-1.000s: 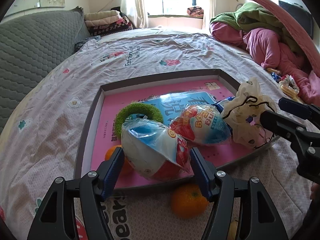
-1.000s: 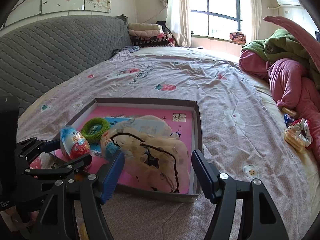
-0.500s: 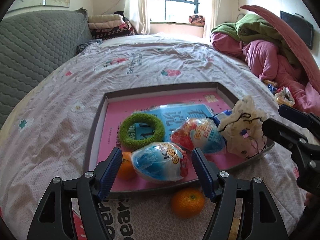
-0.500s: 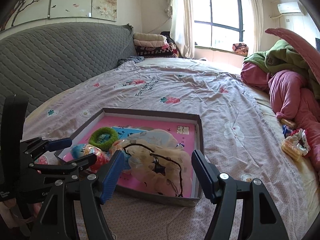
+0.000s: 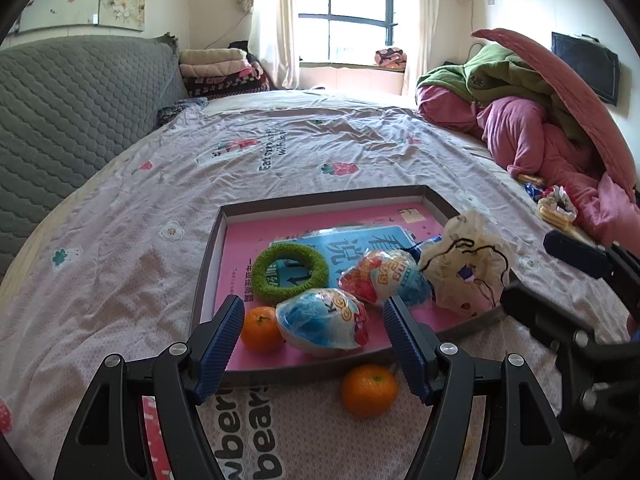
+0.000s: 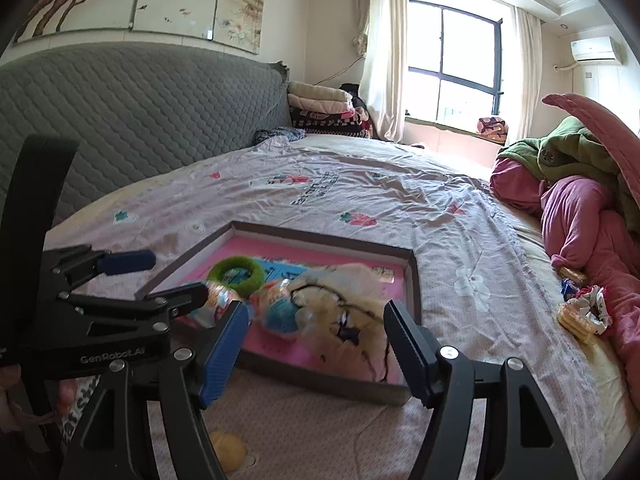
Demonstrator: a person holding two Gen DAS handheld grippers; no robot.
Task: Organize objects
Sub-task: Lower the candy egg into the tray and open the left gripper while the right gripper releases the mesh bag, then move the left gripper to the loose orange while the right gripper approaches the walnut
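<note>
Left gripper (image 5: pixel 314 342): jaws spread, nothing pinched; held just above the tray's near edge. Right gripper (image 6: pixel 316 346): jaws likewise spread and empty, held over the tray's near right corner.

Surface: a bed covered by a pale printed sheet (image 5: pixel 132 248), with a grey quilted headboard (image 5: pixel 60 120) on the left and a window (image 5: pixel 348 12) behind. Pink and green bedding (image 5: pixel 540 120) is heaped at the right.

Tray (image 5: pixel 320 202): shallow, dark-rimmed, pink inside, laid on the sheet. Contained in it: a green ring (image 5: pixel 289 269), a blue booklet (image 5: pixel 360 244), two wrapped toy eggs (image 5: pixel 322 319), one orange (image 5: pixel 261 328) and a drawstring pouch (image 5: pixel 464 270).

A second orange (image 5: pixel 369 390) is found on the sheet, just outside the near rim.

In the right wrist view the eggs are partly masked by the left gripper's finger and blurred.
</note>
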